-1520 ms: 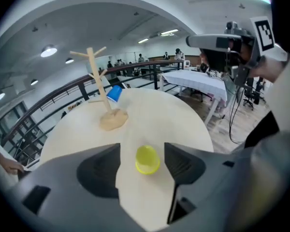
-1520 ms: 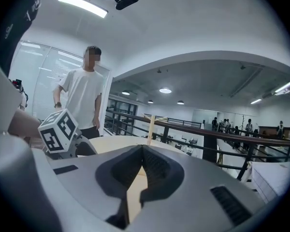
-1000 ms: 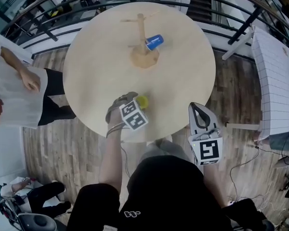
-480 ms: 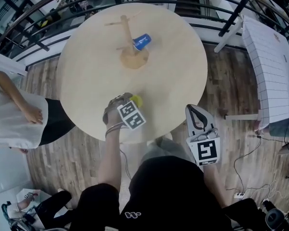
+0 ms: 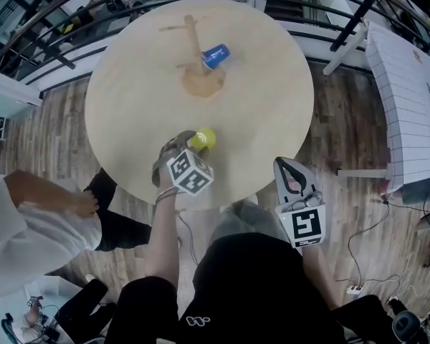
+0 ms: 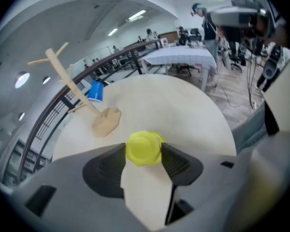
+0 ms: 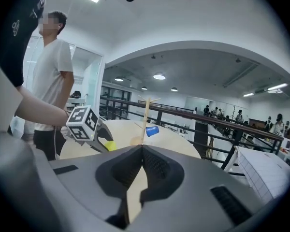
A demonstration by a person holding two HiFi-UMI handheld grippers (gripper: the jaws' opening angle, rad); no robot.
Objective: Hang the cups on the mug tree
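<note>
Gripping yellow cup (image 5: 206,137) in left claw (image 6: 144,150), at near part of desk (image 5: 265,106) | right claw (image 7: 140,150) pressed shut, empty, beyond desk rim | blue cup (image 5: 216,55) hanging on mug tree (image 5: 193,43), far side

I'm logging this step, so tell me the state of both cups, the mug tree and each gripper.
Yellow cup, clamped between the left gripper's pads.
Blue cup, hanging on the mug tree.
Mug tree, upright on the table, top pegs bare.
Left gripper, shut on the yellow cup.
Right gripper, shut, empty.
</note>
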